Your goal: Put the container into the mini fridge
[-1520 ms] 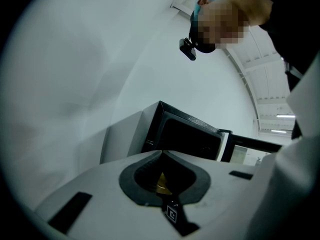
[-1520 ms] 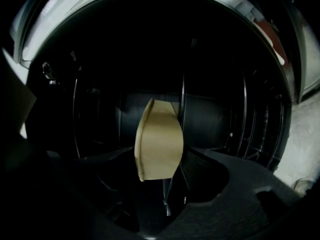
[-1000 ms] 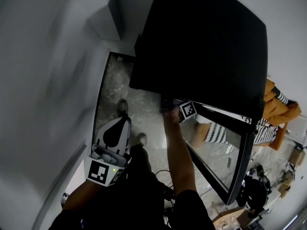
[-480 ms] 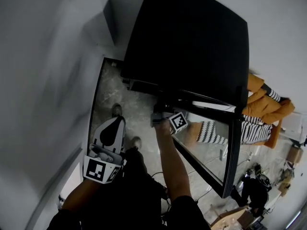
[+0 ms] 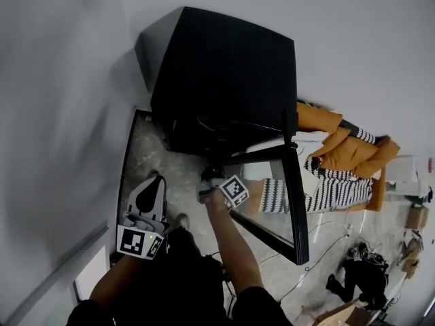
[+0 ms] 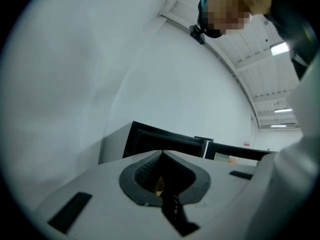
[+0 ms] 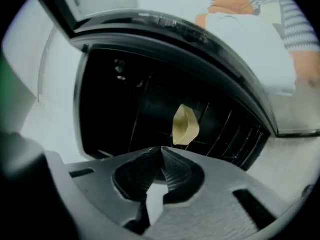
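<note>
The black mini fridge (image 5: 224, 73) stands on the floor against the wall, its glass door (image 5: 289, 202) swung open to the right. A tan container (image 7: 185, 125) rests on a wire shelf inside the dark fridge interior (image 7: 120, 99). My right gripper (image 5: 206, 182) hovers just outside the opening; its jaws have just been closing and now meet with nothing between them (image 7: 161, 149). My left gripper (image 5: 153, 180) is lower left of the fridge, shut and empty (image 6: 162, 153), and points level toward the fridge (image 6: 150, 141).
Orange and striped cushions (image 5: 340, 161) lie behind the open door. Cables (image 5: 319, 263) and a dark bag (image 5: 357, 277) lie on the floor at right. A white wall (image 5: 54, 114) runs close along the left. My shoe (image 5: 180, 221) is below the grippers.
The right gripper has drawn back out of the fridge opening and shut. Both grippers and the head view have risen and pulled away, so the fridge looks smaller and farther.
</note>
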Action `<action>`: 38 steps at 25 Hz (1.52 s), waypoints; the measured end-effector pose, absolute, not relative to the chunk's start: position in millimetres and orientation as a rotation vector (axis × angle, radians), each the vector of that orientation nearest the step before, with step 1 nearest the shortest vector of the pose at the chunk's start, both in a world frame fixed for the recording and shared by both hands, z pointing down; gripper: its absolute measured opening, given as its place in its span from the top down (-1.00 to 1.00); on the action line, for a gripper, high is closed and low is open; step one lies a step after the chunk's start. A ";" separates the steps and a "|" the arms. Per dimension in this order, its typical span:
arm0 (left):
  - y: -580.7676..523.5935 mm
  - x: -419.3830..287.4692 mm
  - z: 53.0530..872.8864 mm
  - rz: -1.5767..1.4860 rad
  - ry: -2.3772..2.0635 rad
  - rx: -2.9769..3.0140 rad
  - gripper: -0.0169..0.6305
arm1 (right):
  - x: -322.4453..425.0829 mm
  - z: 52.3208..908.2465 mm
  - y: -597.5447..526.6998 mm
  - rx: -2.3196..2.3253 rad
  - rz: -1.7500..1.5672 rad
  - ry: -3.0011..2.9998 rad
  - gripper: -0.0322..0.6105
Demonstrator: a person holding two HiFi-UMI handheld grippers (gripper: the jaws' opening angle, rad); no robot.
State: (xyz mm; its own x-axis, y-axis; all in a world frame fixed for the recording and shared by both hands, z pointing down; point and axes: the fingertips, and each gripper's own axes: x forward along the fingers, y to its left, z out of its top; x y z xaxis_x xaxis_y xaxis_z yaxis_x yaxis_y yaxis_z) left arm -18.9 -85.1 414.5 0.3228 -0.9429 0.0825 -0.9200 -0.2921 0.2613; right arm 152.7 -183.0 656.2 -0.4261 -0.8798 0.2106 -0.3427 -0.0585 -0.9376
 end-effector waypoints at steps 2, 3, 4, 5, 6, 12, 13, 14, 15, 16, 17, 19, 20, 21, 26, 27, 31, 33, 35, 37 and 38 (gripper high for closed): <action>-73.0 -13.2 407.7 -0.126 -1.707 2.328 0.93 | 153.7 645.8 -171.4 -1.305 -1.509 1.786 0.89; -66.2 -10.4 403.5 -0.126 -1.719 2.326 0.93 | 154.3 639.1 -165.2 -1.310 -1.507 1.811 0.89; -59.1 -7.8 398.9 -0.126 -1.732 2.323 0.93 | 154.9 631.4 -158.8 -1.322 -1.500 1.839 0.89; -51.7 -5.6 394.1 -0.125 -1.745 2.320 0.93 | 155.3 623.4 -152.0 -1.339 -1.490 1.873 0.89; -44.2 -3.9 389.5 -0.124 -1.759 2.318 0.93 | 155.1 615.6 -145.2 -1.359 -1.475 1.913 0.89; 5.2 -0.8 366.7 -0.125 -1.827 2.313 0.93 | 142.1 567.4 -93.0 -1.439 -1.315 2.260 0.89; 12.0 -0.5 362.1 -0.124 -1.831 2.316 0.93 | 142.3 557.5 -83.3 -1.458 -1.273 2.309 0.89; 17.8 -0.4 356.9 -0.122 -1.835 2.320 0.93 | 142.3 545.9 -74.4 -1.473 -1.230 2.353 0.89; 22.9 -1.1 351.6 -0.120 -1.837 2.326 0.93 | 141.9 533.8 -66.0 -1.485 -1.187 2.392 0.89; 27.5 -2.4 346.7 -0.118 -1.839 2.333 0.93 | 141.4 522.2 -57.9 -1.498 -1.143 2.427 0.89; 31.8 -4.4 342.3 -0.116 -1.839 2.341 0.93 | 140.8 510.5 -50.0 -1.512 -1.095 2.461 0.89; 40.2 -9.7 335.4 -0.112 -1.838 2.355 0.93 | 139.2 485.4 -33.8 -1.542 -0.981 2.528 0.89; 44.4 -13.1 333.1 -0.112 -1.837 2.358 0.93 | 138.2 472.4 -25.3 -1.555 -0.918 2.560 0.89; 48.8 -17.0 331.4 -0.113 -1.835 2.359 0.93 | 136.8 459.9 -16.4 -1.567 -0.856 2.589 0.89; 71.6 -41.2 325.8 -0.097 -1.815 2.367 0.93 | 126.0 408.7 28.6 -1.629 -0.609 2.680 0.89; 74.7 -46.9 323.8 -0.096 -1.812 2.370 0.93 | 123.6 401.1 36.3 -1.641 -0.579 2.684 0.89; 88.7 -71.0 315.0 -0.084 -1.809 2.385 0.93 | 111.5 383.6 70.2 -1.674 -0.548 2.678 0.89; 95.8 -81.8 311.7 -0.079 -1.807 2.391 0.93 | 102.5 378.3 86.2 -1.673 -0.552 2.682 0.89; 101.2 -89.8 311.0 -0.076 -1.799 2.400 0.93 | 93.0 373.9 98.2 -1.675 -0.529 2.697 0.89; 105.8 -95.7 313.2 -0.073 -1.792 2.405 0.93 | 83.7 368.9 106.7 -1.679 -0.488 2.715 0.89; 107.7 -97.9 315.1 -0.073 -1.788 2.402 0.93 | 79.7 366.4 109.7 -1.678 -0.472 2.723 0.89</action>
